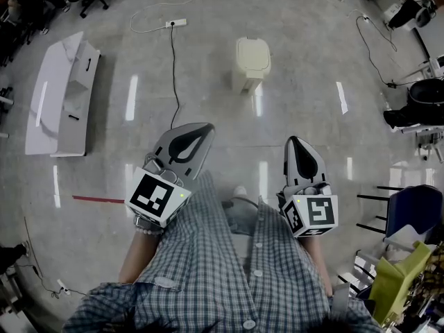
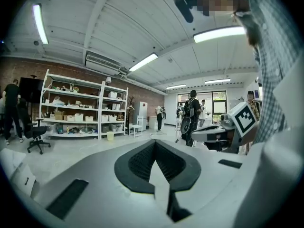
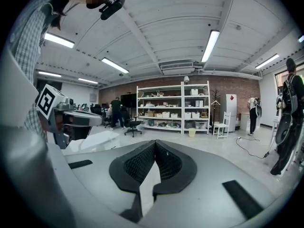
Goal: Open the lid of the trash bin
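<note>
Trash bin (image 1: 251,62), lid down; floor cable (image 1: 172,68) beside it.

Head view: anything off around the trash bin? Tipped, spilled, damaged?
Nothing wrong with the trash bin: upright, lid down, no spill around it. Only clutter: a white panel lies flat on the floor to the left, and a loose cable trails from a power strip.

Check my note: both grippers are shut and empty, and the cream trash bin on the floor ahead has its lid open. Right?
No: the head view shows the trash bin with its lid closed. The left gripper and right gripper are indeed shut and empty.
</note>
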### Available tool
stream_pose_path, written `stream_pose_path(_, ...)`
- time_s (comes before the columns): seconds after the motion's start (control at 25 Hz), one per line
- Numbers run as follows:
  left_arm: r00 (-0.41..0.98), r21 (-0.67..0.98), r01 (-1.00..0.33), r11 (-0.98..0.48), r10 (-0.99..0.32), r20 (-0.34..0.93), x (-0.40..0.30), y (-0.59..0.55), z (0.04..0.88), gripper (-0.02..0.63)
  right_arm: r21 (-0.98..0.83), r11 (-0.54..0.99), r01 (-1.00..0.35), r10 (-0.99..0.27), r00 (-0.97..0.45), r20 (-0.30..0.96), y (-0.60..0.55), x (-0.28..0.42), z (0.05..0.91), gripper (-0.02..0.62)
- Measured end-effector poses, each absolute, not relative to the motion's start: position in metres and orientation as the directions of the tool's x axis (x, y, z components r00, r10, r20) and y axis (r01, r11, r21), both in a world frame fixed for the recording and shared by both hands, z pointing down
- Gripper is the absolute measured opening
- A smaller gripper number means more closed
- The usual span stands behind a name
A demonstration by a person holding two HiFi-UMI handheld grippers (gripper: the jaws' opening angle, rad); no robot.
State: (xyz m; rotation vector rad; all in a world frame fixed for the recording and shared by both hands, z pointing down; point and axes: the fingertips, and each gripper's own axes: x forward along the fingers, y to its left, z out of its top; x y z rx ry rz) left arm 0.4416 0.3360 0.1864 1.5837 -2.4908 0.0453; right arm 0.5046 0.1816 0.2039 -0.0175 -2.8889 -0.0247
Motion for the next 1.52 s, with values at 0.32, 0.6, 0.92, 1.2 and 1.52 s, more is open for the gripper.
stream_pose_path(0.32, -0.377, 0.070, -0.918, 0.390, -0.914, 0.148, 0.429, 0.352, 0.185, 0.005, 0.038, 0.998, -0.043, -0.050, -0.969, 0.240, 0.199, 0.505, 0.202, 0.017)
stream_pose_path(0.6, -0.358, 0.066, -0.927, 0.369, -0.924, 0.133, 0.424, 0.373, 0.185, 0.005, 0.057, 0.995, -0.076, -0.087, -0.970, 0.226, 0.220, 0.506, 0.201, 0.017)
stream_pose_path(0.92, -0.368, 0.063, -0.924, 0.377, -0.922, 0.118, 0.415, 0.388, 0.180, 0.005, 0.094, 0.992, -0.081, -0.100, -0.969, 0.224, 0.232, 0.504, 0.196, 0.017)
stream_pose_path(1.2, -0.394, 0.068, -0.912, 0.405, -0.910, 0.130, 0.399, 0.384, 0.183, 0.005, 0.095, 0.993, -0.063, -0.085, -0.967, 0.241, 0.220, 0.486, 0.202, 0.017)
stream_pose_path(1.52, -0.418, 0.086, -0.898, 0.432, -0.898, 0.138, 0.362, 0.354, 0.187, 0.005, 0.109, 0.994, -0.015, -0.040, -0.973, 0.228, 0.184, 0.436, 0.199, 0.017)
